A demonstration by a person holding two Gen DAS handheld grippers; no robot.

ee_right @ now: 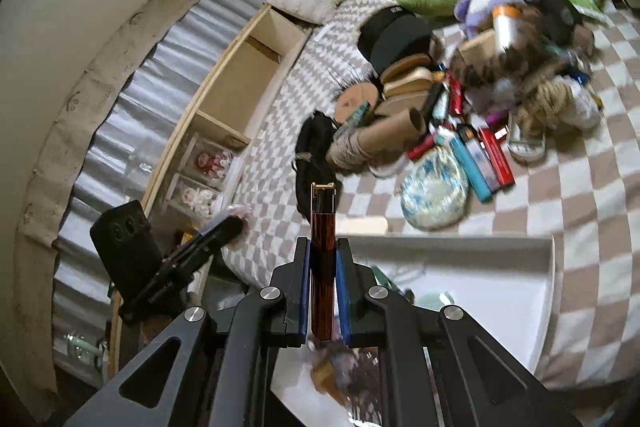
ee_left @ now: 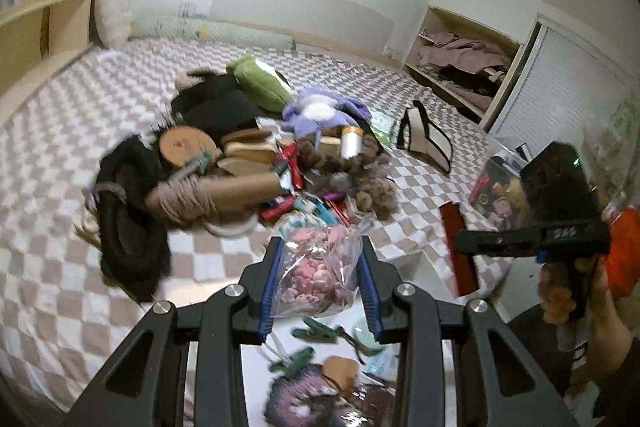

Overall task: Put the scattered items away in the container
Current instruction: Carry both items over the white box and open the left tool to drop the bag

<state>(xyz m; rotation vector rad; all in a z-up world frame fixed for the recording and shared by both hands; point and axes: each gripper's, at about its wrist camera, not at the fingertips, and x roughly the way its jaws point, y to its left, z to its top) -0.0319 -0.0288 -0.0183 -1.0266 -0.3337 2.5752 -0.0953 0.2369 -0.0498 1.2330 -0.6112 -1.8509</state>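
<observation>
Jaws of the left gripper [ee_left: 320,283] shut tight on a clear bag of pink bits [ee_left: 318,273], held up over the white container [ee_left: 404,267] on the checked bed [ee_left: 48,187]. Behind it, a big pile of toys and things [ee_left: 248,155]. Off to the right, the right gripper [ee_left: 460,247] with a red-brown lighter [ee_left: 460,251].

From the right wrist: jaws of that gripper [ee_right: 323,291] squeezed on the lighter [ee_right: 322,223], standing up straight above the container's edge [ee_right: 440,243]. Left gripper [ee_right: 224,227] low on the left, near the bed's side.
</observation>
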